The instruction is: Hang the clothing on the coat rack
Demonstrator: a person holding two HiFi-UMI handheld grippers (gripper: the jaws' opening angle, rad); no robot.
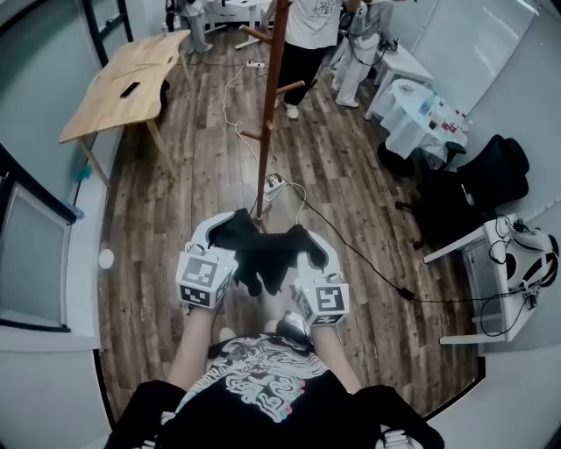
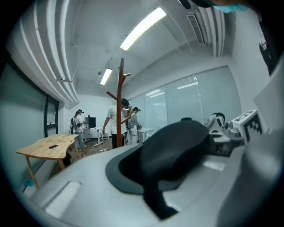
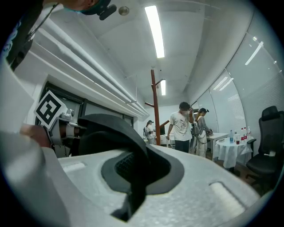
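Holding one black garment: left tool and right tool, each clamped on its cloth. Coat rack stands beyond them on the wood floor.

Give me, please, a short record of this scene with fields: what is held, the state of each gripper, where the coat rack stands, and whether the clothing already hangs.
held item: black garment, spanning both grippers
left gripper: shut on one end of the garment
right gripper: shut on the other end
coat rack: wooden pole, upright on the floor ahead of the grippers; visible pegs bare
task state: garment not yet on the rack
surroundings: wooden table at the left; people standing beyond the rack
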